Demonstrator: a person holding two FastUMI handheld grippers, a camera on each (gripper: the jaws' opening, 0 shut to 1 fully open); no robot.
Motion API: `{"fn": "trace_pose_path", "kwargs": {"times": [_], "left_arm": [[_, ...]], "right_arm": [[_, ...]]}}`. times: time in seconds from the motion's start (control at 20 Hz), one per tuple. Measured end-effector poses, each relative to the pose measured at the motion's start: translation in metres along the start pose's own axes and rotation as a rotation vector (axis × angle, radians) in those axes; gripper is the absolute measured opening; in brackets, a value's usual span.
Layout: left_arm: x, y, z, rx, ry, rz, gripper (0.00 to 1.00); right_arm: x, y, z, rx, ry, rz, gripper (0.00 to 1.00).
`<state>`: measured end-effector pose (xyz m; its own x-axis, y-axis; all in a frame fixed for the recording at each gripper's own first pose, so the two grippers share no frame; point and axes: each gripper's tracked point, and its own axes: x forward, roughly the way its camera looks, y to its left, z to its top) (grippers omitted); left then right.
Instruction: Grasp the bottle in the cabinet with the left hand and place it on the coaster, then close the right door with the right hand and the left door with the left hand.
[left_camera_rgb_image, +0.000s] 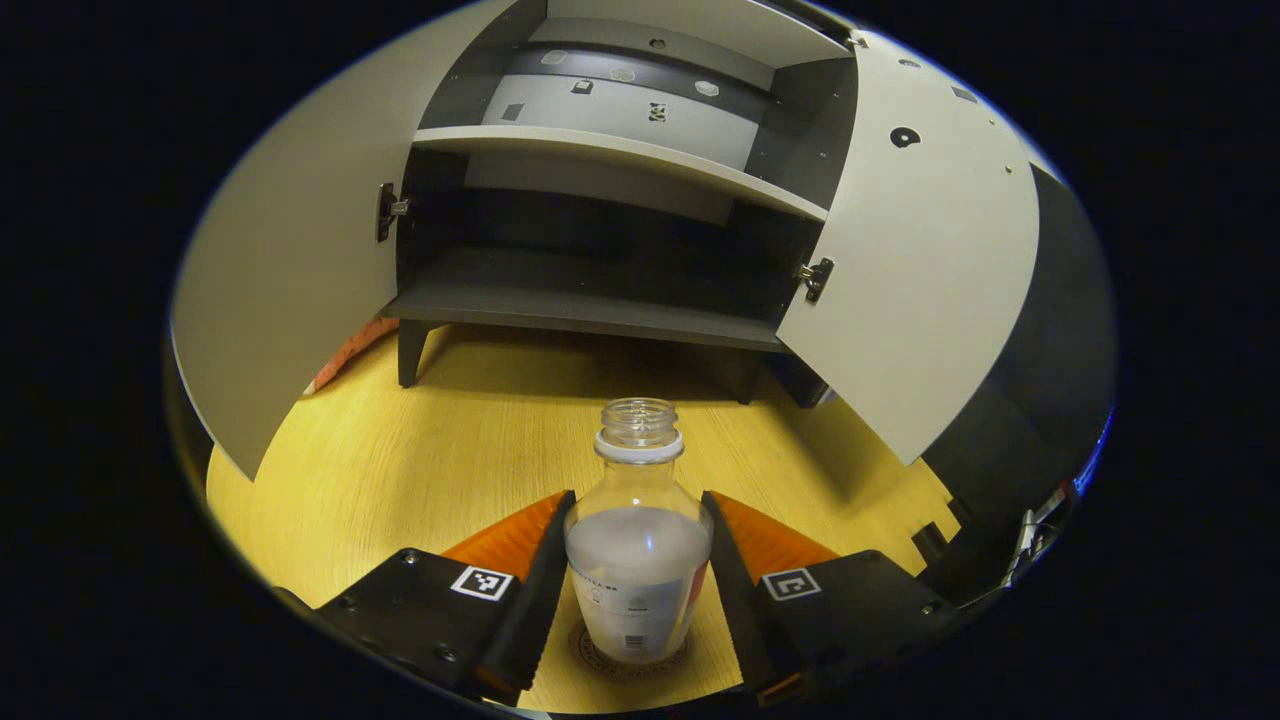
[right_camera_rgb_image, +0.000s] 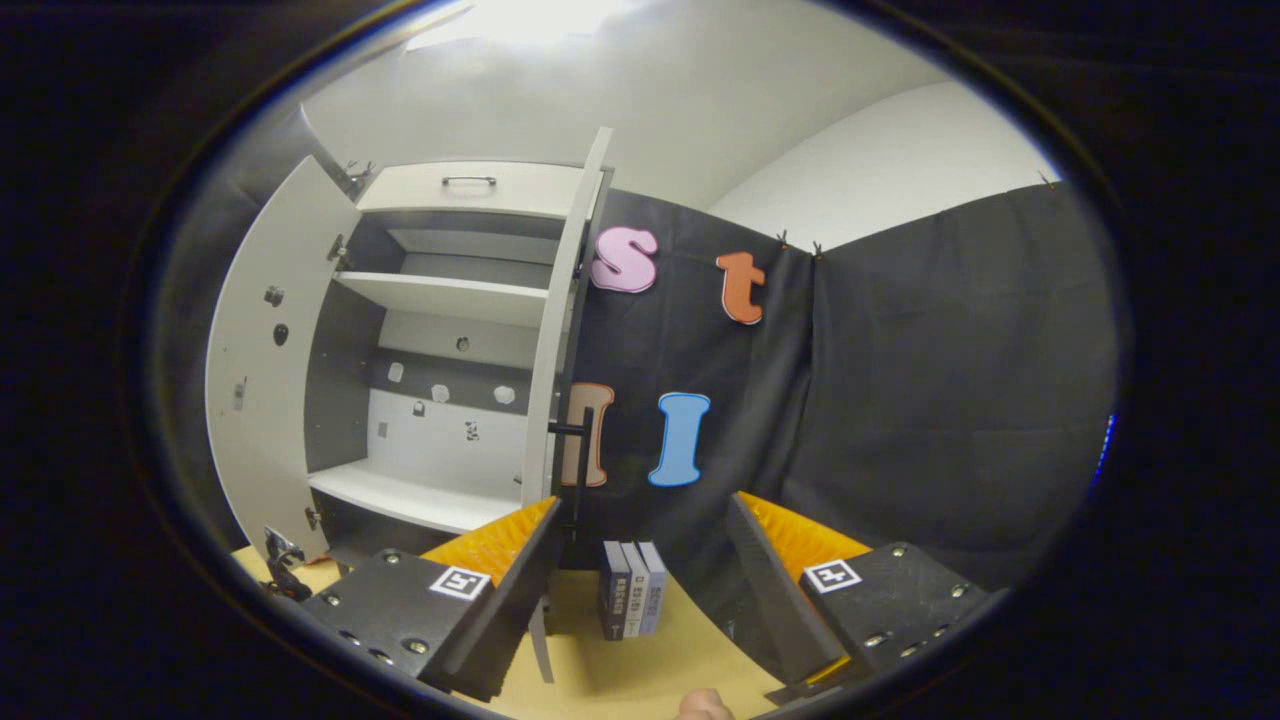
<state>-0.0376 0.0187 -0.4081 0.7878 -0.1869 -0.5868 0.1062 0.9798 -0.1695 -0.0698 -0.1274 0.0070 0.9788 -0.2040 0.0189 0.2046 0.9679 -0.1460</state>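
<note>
A clear bottle (left_camera_rgb_image: 638, 560) without a cap, holding pale liquid, stands upright on a round dark coaster (left_camera_rgb_image: 597, 661) on the wooden table (left_camera_rgb_image: 420, 470). My left gripper (left_camera_rgb_image: 638, 495) has a finger against each side of the bottle's body. Behind it the cabinet (left_camera_rgb_image: 600, 300) stands with its left door (left_camera_rgb_image: 290, 280) and right door (left_camera_rgb_image: 920, 270) both swung wide; its lower shelf is bare. In the right gripper view my right gripper (right_camera_rgb_image: 640, 500) is open with nothing between its fingers, held in front of the right door's edge (right_camera_rgb_image: 560, 340), and the left door (right_camera_rgb_image: 265, 380) shows beyond.
Three books (right_camera_rgb_image: 630, 588) stand upright on the table beside the cabinet, against the black cloth wall. A dark handle (right_camera_rgb_image: 580, 460) sticks out of the right door. A fingertip (right_camera_rgb_image: 703, 706) shows at the bottom edge.
</note>
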Motion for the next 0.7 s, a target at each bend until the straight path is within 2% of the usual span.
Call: {"fn": "trace_pose_path", "kwargs": {"times": [0.4,0.5,0.7], "left_arm": [[-0.004,-0.005,-0.010,0.042,-0.026,0.022,0.76],[-0.008,-0.006,-0.012,0.045,-0.026,0.029,0.76],[-0.018,-0.011,-0.018,0.038,-0.023,0.024,0.78]], "right_arm": [[0.007,0.007,-0.003,-0.028,0.003,0.037,0.98],[0.008,0.010,-0.004,-0.025,0.003,0.053,0.94],[0.012,0.018,-0.005,-0.019,-0.001,0.082,0.94]]}}
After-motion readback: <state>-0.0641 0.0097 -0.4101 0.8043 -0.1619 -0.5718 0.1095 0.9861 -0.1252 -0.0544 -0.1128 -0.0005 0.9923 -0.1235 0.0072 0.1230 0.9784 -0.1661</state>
